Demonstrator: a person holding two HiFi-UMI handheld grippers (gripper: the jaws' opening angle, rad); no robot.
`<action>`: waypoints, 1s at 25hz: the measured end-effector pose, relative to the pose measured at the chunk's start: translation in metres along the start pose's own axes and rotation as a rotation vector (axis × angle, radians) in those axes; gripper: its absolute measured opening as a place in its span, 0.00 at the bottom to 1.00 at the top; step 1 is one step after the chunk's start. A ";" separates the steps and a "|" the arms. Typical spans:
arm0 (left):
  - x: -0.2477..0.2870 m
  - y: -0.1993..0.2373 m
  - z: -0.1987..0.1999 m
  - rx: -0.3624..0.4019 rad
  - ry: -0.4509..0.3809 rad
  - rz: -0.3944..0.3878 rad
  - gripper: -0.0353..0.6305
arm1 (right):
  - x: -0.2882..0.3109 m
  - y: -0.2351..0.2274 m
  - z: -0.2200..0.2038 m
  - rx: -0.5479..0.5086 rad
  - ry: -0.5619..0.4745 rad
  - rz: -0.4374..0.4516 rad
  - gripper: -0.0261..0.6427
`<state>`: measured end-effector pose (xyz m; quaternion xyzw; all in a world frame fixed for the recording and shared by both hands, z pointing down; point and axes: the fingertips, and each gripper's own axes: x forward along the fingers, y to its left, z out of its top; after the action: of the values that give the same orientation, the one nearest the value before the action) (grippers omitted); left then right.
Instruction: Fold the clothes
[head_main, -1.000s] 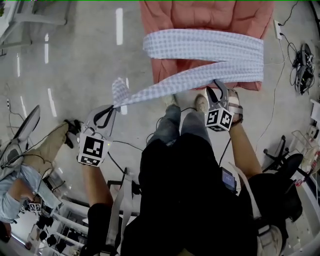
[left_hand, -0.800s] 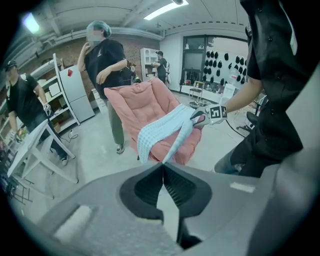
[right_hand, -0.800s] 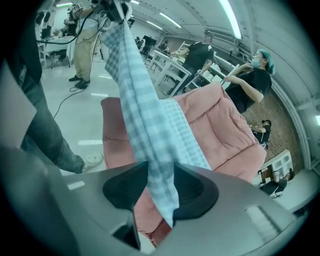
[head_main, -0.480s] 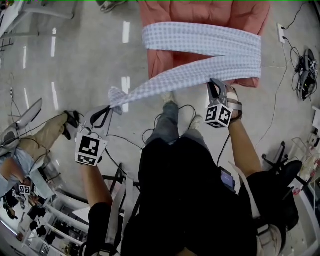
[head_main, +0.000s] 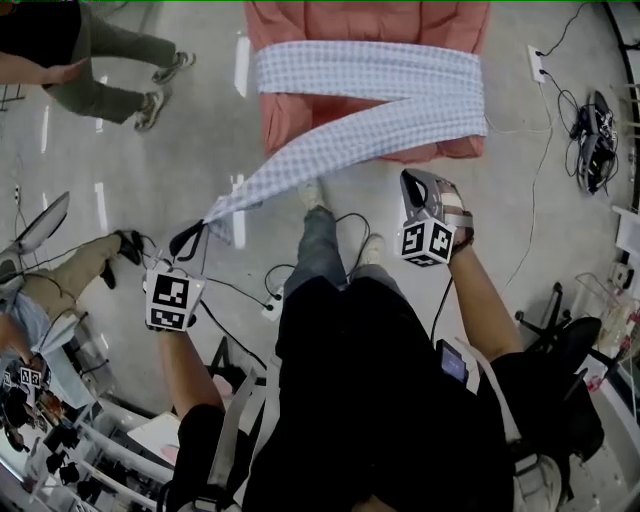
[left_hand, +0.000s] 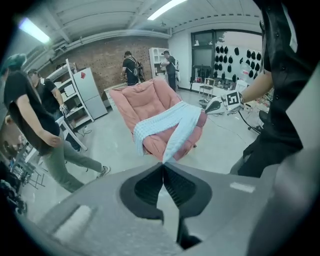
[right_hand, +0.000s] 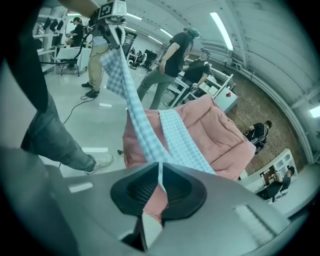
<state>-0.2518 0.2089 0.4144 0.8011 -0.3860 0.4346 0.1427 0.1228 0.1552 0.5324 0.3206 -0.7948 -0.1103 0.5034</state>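
Left gripper (head_main: 195, 232) (left_hand: 163, 167): jaws pressed tight together, pinching the very tip of the checked garment (head_main: 370, 75) (left_hand: 170, 120) (right_hand: 175, 135). Right gripper (head_main: 410, 185) (right_hand: 160, 172): jaws have just been closing, and now they're together on a thin edge of the same garment, which runs right down between the pads in the right gripper view.

The fabric is pale blue-and-white with a small check, gathered into a long flat band (looks more like a sash than a shirt at this point). From the left jaws it stretches taut, off the floor (head_main: 150, 170), up on a diagonal to the pink chair (head_main: 330, 20) (left_hand: 145, 100) (right_hand: 220, 130). At the chair's right side it doubles back and lies straight across the cushion, so from the head view it makes a sideways V. The right gripper sits just below the chair's front edge and the left one is well out to the side.
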 end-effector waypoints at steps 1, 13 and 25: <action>-0.002 0.001 0.003 0.003 -0.003 0.006 0.07 | 0.004 0.001 -0.001 -0.007 0.000 0.005 0.11; -0.042 0.008 0.014 0.039 -0.031 0.036 0.07 | 0.033 0.006 0.035 -0.077 -0.059 -0.052 0.24; -0.051 0.014 0.002 0.036 -0.034 0.003 0.07 | 0.034 -0.006 0.044 -0.127 -0.017 -0.078 0.07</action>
<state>-0.2775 0.2239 0.3712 0.8102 -0.3816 0.4280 0.1213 0.0769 0.1233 0.5338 0.3178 -0.7773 -0.1826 0.5114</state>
